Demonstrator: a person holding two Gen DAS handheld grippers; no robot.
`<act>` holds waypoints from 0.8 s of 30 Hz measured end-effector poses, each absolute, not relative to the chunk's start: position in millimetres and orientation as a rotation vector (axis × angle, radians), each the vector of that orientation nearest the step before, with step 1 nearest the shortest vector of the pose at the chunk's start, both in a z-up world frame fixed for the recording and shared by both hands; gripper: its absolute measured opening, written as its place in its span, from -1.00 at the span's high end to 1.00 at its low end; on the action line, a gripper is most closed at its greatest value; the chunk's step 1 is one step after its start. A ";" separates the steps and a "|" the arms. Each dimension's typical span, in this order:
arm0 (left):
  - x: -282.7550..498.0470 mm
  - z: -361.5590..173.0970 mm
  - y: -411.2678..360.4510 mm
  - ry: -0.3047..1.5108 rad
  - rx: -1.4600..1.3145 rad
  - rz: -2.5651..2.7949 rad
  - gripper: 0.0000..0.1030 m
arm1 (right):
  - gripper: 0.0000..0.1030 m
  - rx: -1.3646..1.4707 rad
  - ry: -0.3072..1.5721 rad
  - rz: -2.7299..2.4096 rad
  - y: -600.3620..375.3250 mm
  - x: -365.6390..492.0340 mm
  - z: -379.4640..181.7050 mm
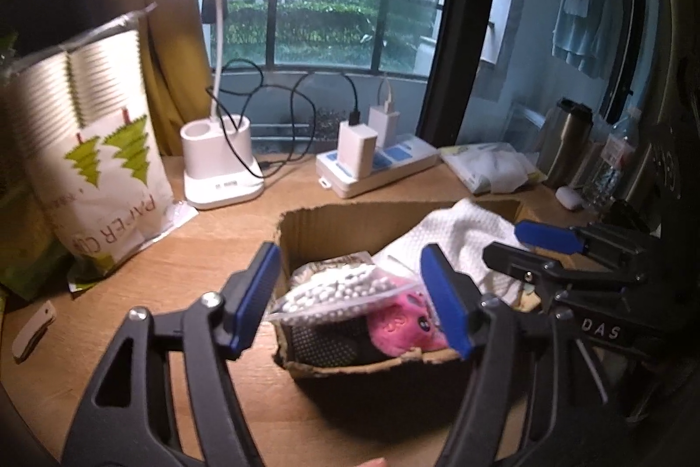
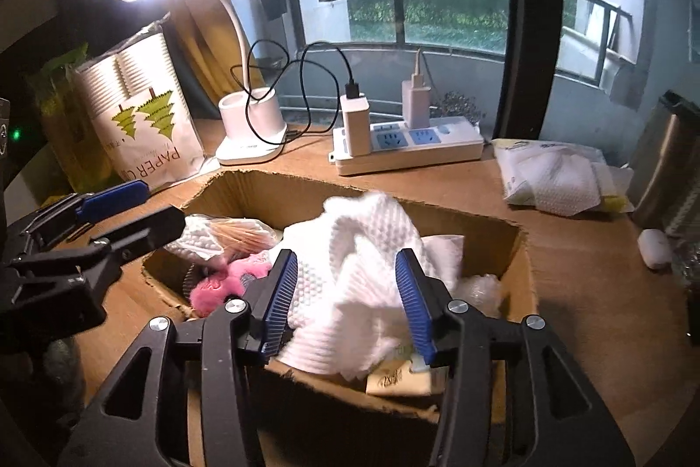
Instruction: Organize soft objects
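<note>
A torn cardboard box (image 1: 332, 219) (image 2: 520, 248) on the wooden desk holds soft things: a white textured cloth (image 1: 459, 235) (image 2: 363, 274), a pink plush toy (image 1: 402, 324) (image 2: 223, 285), a bag of white pellets (image 1: 341, 289) and a dark dotted item (image 1: 332, 340). My left gripper (image 1: 354, 300) is open and empty, just above the box's near left side. My right gripper (image 2: 348, 300) is open, its jaws either side of the white cloth without clamping it. Each gripper shows in the other's view, the right (image 1: 538, 244) and the left (image 2: 127, 213).
A lit desk lamp with white base (image 1: 221, 165) (image 2: 251, 125), a paper-cup pack (image 1: 96, 160) (image 2: 144, 117), a power strip with chargers (image 1: 376, 160) (image 2: 407, 143), a tissue packet (image 1: 494, 165) (image 2: 555, 178), a steel tumbler (image 1: 564, 143) (image 2: 665, 160) and a small white case (image 2: 654, 248) surround the box.
</note>
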State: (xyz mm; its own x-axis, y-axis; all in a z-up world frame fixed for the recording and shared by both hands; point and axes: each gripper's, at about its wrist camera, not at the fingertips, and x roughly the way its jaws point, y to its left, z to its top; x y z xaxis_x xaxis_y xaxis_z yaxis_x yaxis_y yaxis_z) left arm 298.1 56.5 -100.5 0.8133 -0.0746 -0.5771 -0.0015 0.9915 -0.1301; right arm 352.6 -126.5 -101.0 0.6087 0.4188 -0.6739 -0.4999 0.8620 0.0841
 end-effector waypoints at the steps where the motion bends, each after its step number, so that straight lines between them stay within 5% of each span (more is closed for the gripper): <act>1: 294.0 -97.1 56.3 0.612 -0.126 -0.040 -0.34 | 0.02 -0.117 0.741 0.529 -127.7 349.4 -98.5; 24: 200.9 -37.7 34.3 0.462 -0.098 -0.069 -0.56 | -0.27 -0.116 0.594 0.467 -161.4 257.7 -42.8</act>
